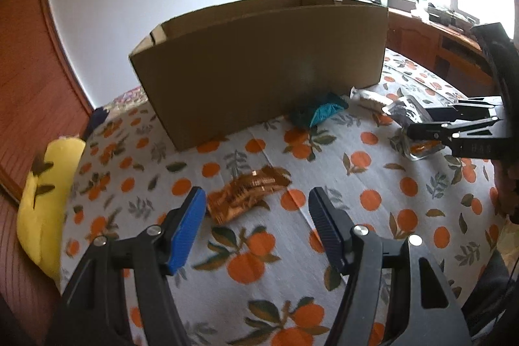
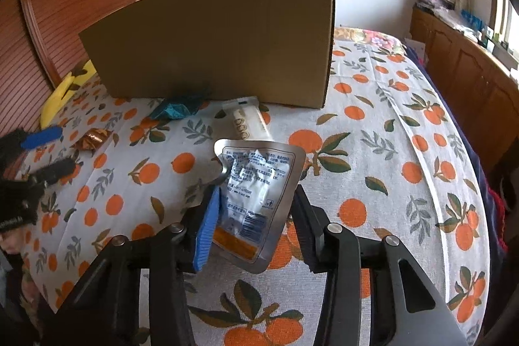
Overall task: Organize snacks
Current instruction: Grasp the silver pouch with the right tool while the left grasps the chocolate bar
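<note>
An open cardboard box (image 1: 259,67) stands on the bed; it also shows in the right wrist view (image 2: 214,41). My left gripper (image 1: 258,203) is open, just short of a crinkled brown snack packet (image 1: 246,196), which shows small in the right wrist view (image 2: 92,138). My right gripper (image 2: 254,209) is shut on a silver snack pouch (image 2: 259,196), held above the bed; the pouch shows at the right in the left wrist view (image 1: 408,115). A teal packet (image 1: 319,114) (image 2: 176,109) and a white packet (image 1: 369,98) (image 2: 246,122) lie by the box.
The bed has a cloth with an orange print (image 1: 373,184) (image 2: 389,151). A yellow plush (image 1: 45,203) lies at the left edge. A wooden wardrobe (image 2: 65,5) stands at the left, and wooden cabinets (image 2: 470,70) under a window at the right.
</note>
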Demonstrator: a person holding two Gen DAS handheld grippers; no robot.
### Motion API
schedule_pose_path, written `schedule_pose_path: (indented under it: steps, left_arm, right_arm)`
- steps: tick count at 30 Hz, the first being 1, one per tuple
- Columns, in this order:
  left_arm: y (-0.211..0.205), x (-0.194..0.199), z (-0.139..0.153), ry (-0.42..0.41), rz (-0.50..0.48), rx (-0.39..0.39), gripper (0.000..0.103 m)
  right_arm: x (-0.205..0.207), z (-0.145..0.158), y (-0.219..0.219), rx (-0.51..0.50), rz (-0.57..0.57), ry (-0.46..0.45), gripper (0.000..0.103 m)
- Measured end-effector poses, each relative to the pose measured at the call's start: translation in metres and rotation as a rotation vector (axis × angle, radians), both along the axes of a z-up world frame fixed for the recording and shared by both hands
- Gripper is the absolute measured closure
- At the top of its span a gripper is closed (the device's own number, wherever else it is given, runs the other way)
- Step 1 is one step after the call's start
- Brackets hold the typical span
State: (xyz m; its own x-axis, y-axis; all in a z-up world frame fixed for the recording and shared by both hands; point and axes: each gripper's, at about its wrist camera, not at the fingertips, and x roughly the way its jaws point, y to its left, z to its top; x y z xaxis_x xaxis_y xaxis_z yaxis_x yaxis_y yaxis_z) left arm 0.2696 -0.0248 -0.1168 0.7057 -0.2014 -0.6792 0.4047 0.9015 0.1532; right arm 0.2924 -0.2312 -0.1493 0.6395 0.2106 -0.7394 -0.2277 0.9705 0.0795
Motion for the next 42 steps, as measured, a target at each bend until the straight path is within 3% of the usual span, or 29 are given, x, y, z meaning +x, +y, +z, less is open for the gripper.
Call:
schedule_pose_path:
  steps: [11, 21, 28, 42]
  left_arm:
    - [0.001, 0.025, -0.01, 0.051, -0.112, 0.118, 0.037]
    - [0.016, 0.05, -0.023, 0.147, -0.122, 0.059, 0.053]
    - [0.011, 0.055, -0.024, 0.187, -0.143, 0.008, 0.052]
    - [0.014, 0.047, -0.027, 0.148, -0.113, -0.022, 0.05]
  right_arm:
    - [0.0, -0.002, 0.0, 0.017, 0.015, 0.007, 0.059]
    - [0.001, -0.003, 0.003, 0.013, 0.035, 0.006, 0.058]
    - [0.002, -0.003, 0.002, 0.025, 0.036, 0.009, 0.058]
    - [0.001, -0.003, 0.002, 0.024, 0.037, 0.008, 0.058]
